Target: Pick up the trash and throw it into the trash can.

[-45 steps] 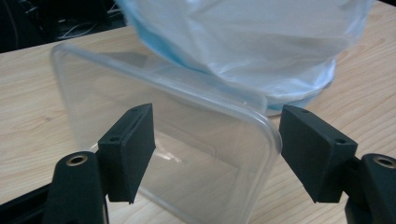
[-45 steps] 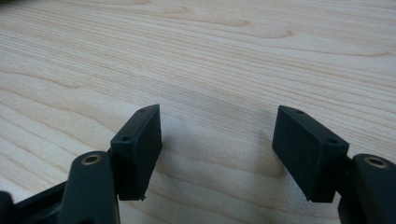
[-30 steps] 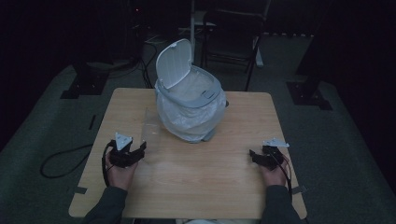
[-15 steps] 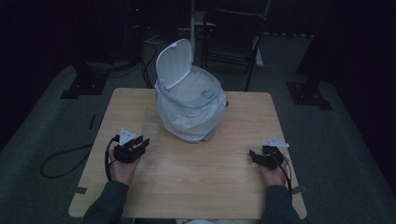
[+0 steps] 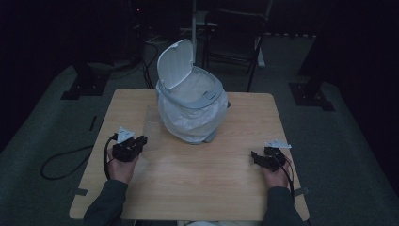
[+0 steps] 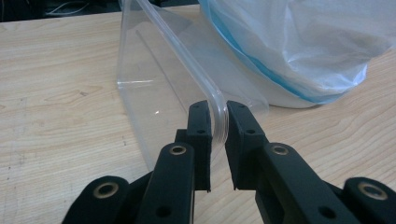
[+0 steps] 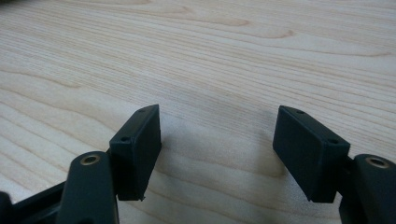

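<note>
Two grippers rest low over a light wooden table (image 5: 197, 188), one in each of the person's hands. The left gripper (image 6: 218, 122) sits at the near left of the table, and its jaws have just been closing: they now pinch the rounded corner rim of a clear plastic container (image 6: 154, 88), with the rim squeezed between the two black pads. In the high view that left gripper (image 5: 139, 141) points toward the far right, and the clear plastic container (image 5: 151, 126) stands on the table just beyond it, faint against the wood. The container lies just left of a small lidded trash bin (image 5: 190, 110), which stands at the far middle of the table with its white lid tipped up and a translucent white bag pulled over its rim and hanging down its sides. In the left gripper view the bag (image 6: 299, 42) bulges close behind the container, at the upper right. The right gripper (image 5: 257, 156) lies at the near right of the table, well apart from the bin. Its jaws stand wide apart with nothing between them, bare wood showing under the right gripper (image 7: 217, 135).
</note>
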